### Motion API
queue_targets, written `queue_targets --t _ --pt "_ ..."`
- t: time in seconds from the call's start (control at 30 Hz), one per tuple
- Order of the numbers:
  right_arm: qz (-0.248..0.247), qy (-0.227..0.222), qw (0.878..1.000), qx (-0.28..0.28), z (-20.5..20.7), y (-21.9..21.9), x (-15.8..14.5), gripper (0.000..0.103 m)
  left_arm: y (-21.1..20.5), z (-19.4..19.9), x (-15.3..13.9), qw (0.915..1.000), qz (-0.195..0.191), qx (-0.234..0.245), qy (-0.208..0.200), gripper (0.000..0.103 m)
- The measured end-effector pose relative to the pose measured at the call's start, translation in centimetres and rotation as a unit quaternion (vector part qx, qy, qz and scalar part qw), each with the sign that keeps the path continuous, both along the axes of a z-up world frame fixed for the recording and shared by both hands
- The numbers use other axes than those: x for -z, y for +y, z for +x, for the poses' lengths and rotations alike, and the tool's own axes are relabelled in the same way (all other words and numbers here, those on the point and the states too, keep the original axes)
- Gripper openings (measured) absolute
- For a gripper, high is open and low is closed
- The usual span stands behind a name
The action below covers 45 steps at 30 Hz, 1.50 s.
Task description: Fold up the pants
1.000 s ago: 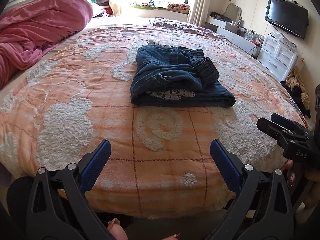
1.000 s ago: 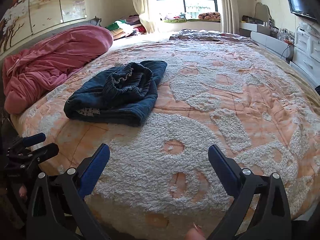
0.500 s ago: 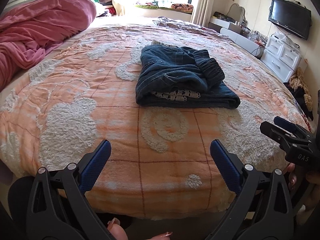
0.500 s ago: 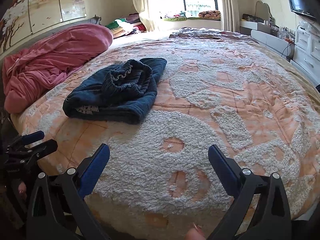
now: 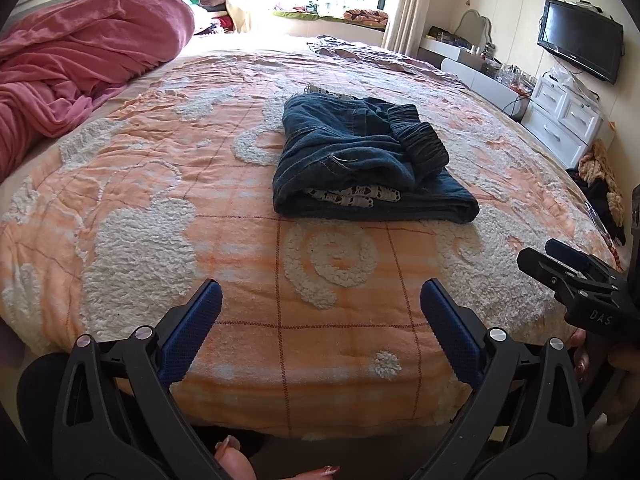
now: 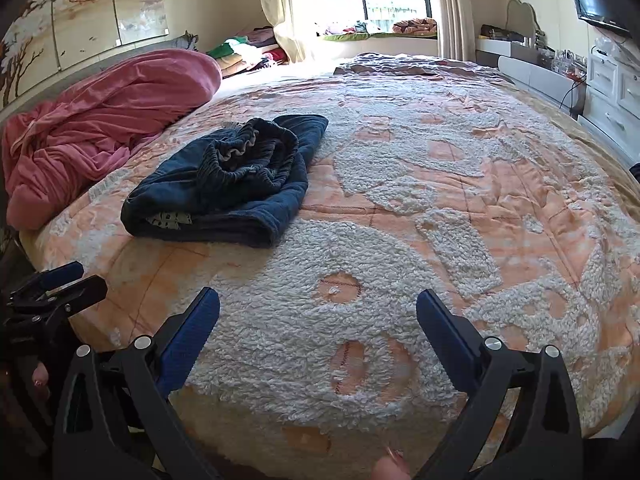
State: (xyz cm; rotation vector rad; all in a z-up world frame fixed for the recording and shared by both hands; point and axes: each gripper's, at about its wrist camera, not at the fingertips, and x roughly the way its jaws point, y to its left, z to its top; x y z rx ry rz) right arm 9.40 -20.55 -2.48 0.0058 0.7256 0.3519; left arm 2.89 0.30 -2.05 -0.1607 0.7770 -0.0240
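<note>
The pants (image 5: 368,160) lie folded into a thick dark-blue bundle on the bed (image 5: 132,208), on its orange-and-white tufted blanket (image 6: 440,216). The gathered waistband sits bunched on top of the stack, and a strip of patterned white lining shows between the layers along the near edge.

The left gripper (image 5: 320,322) hovers over the near edge of the bed with its jaws spread wide and nothing between them. The pants lie well ahead of it, roughly straight along its line and a little to the right, well apart from the blue pads (image 5: 192,332).

The right gripper (image 6: 318,320) is likewise held over the near edge, jaws wide and empty. From its camera the pants (image 6: 228,184) lie ahead and off to the left, well clear of the jaws. In the left wrist view the right gripper appears at the right border (image 5: 576,276); in the right wrist view the left gripper appears at the left border (image 6: 52,288).

A rumpled pink quilt (image 5: 80,56) is heaped on the far left side of the bed, apart from the pants. A television (image 5: 580,40) hangs on the right wall above white drawers (image 5: 564,116); what sits on top of them is probably small bottles, though too small to tell.
</note>
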Motion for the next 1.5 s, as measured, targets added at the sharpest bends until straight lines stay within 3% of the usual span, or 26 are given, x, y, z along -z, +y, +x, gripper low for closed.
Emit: queue_targets --t 1.5 --pt "0.0 0.009 1.0 0.002 0.24 -0.37 0.35 0.098 -0.36 0.27 0.17 0.9998 0.002 -0.011 0.019 0.093"
